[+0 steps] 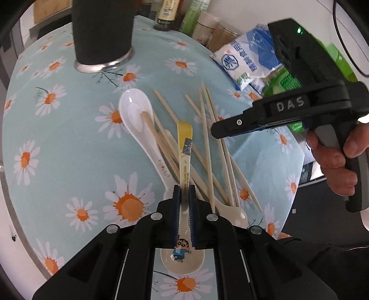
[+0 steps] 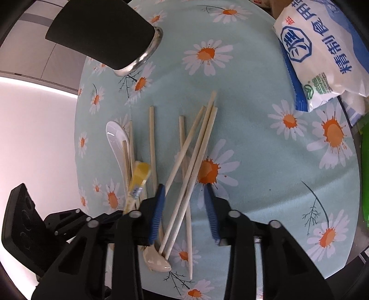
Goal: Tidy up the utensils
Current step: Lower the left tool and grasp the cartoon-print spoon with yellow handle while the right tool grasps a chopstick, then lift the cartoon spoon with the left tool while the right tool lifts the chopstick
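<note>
Cartoon spoon (image 1: pixel 184 166): clamped by the handle in the left gripper (image 1: pixel 184 196) — pinched mid-shaft, bowl nearest the camera, likely to draw it clear of the pile.
Chopsticks (image 2: pixel 196 147): crisscrossed on the daisy tablecloth (image 2: pixel 253 161), beside the white spoon (image 1: pixel 136 115).
Right gripper (image 2: pixel 184 207): partly open, straddling two chopsticks — gripping nothing yet.
Black cup (image 1: pixel 102 30): upright behind, probably the holder.

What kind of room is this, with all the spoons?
Probably a home kitchen or dining corner: a daisy-print tablecloth, scattered wooden chopsticks and soup spoons, plus a salt bag and sauce bottles behind.
</note>
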{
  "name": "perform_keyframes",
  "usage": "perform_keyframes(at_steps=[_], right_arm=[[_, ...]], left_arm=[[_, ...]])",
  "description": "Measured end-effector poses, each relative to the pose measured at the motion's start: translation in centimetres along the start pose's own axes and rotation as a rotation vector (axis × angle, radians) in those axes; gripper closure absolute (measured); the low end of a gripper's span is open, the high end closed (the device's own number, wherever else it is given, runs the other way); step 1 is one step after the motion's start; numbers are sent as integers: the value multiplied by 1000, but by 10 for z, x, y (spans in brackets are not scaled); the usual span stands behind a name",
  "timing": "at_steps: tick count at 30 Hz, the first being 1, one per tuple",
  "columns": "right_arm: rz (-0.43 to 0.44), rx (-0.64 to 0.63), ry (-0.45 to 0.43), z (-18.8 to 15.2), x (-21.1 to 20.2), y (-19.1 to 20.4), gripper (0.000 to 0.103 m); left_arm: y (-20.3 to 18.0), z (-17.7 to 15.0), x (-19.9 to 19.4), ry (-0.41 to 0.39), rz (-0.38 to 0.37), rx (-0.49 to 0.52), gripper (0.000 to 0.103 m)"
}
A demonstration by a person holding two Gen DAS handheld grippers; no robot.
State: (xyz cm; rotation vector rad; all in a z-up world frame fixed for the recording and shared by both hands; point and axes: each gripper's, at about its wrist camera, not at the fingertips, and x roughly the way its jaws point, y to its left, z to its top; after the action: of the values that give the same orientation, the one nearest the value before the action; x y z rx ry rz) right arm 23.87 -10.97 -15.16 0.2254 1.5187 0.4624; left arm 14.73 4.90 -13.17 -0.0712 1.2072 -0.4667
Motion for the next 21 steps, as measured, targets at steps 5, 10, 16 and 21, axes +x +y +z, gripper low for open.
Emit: perform_keyframes(at_steps=[5,10,16,21], right_arm=[[-26,8,-2,6,4,2,88],[-50,25,5,9,5,1,97],[-37,49,12,5,4,-2,97],[-20,60,23,2,-1,-7,97]], left_arm=[[6,-1,-11,-37,-17,-42,97],[7,-3,-22,-77,-32,-67,97],[10,-9,-31,-101,-44,-81,97],[14,-12,-34,-105,-57,-92,97]])
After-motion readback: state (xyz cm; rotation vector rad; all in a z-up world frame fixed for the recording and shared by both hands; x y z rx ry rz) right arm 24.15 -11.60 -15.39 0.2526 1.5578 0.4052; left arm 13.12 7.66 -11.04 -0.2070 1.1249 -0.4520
